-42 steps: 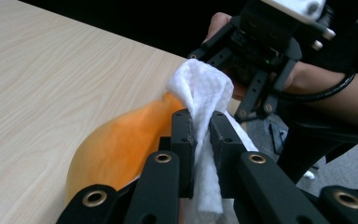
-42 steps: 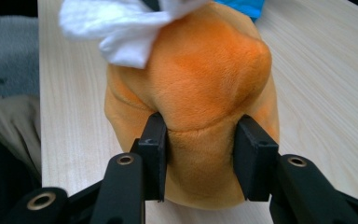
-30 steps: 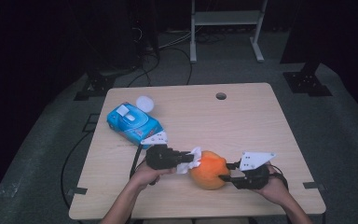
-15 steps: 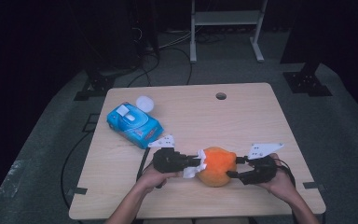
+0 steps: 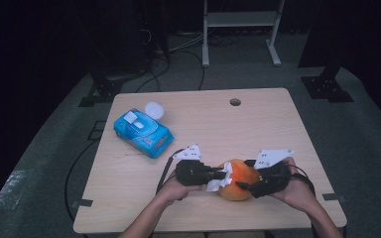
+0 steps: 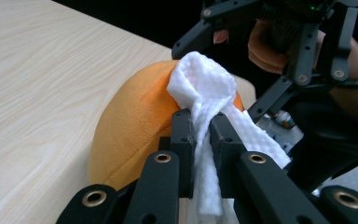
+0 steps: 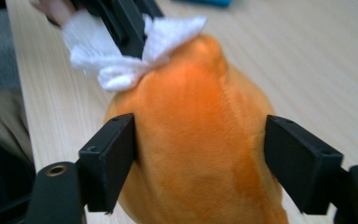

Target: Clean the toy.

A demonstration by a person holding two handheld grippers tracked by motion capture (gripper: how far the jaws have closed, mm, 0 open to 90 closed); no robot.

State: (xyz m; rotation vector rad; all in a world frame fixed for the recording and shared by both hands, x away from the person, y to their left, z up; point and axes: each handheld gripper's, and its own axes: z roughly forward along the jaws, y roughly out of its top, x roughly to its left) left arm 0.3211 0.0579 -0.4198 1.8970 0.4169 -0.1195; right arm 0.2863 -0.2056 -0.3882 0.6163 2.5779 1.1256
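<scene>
Wiping looks midway: the left gripper [image 6: 200,133] pinches a white wipe [image 6: 205,88] against the orange plush [image 7: 196,140] (right gripper [image 7: 200,161] clamping its sides).

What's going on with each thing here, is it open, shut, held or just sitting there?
left claw: shut on the white wipe
white wipe: bunched, pressed against the orange plush
right claw: shut on the orange plush
orange plush: resting on the table, held at both sides
blue wipes pack: lying on the table, lid open
</scene>
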